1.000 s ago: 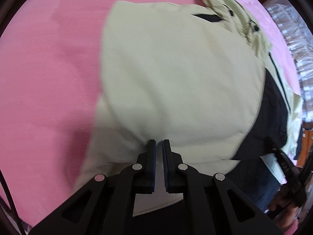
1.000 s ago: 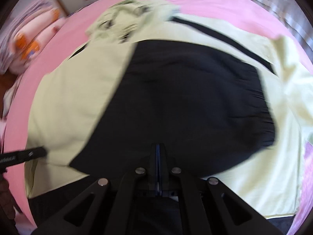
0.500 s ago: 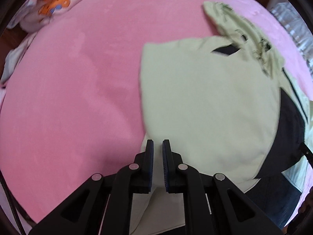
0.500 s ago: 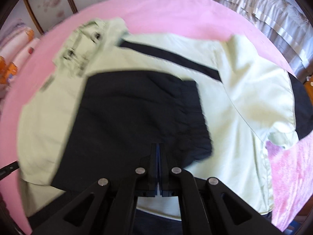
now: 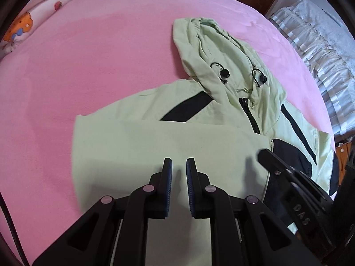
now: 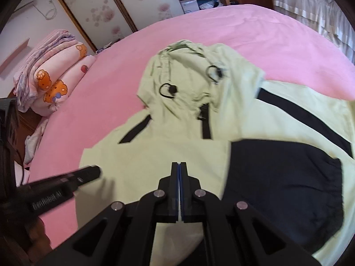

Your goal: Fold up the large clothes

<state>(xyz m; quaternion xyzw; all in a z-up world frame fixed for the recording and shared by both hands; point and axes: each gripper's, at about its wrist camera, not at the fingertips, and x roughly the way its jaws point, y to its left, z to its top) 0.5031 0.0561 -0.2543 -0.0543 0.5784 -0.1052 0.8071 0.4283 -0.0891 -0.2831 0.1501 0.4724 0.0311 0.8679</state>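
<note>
Left wrist view: the light-green jacket (image 5: 168, 141) lies flat on the pink bed cover (image 5: 88, 51), hood (image 5: 208, 51) pointing away. 1 sleeve (image 5: 155, 139) lies folded across the chest. The left gripper (image 5: 178, 166) hovers over this sleeve with its jaws apart and nothing between them. The right gripper (image 5: 286, 173) enters from the right edge.

Right wrist view: the same jacket (image 6: 155, 159) fills the centre; a black panel (image 6: 281, 173) lies to the right. The right gripper (image 6: 179, 166) has its jaws together; whether any fabric is pinched between them cannot be told.

Step in hand, as judged: 1 sleeve fold is laid. The next move likely calls for taking the opposite sleeve or the hem, gripping 1 edge with each gripper, and folding it in without dragging the laid sleeve.
</note>
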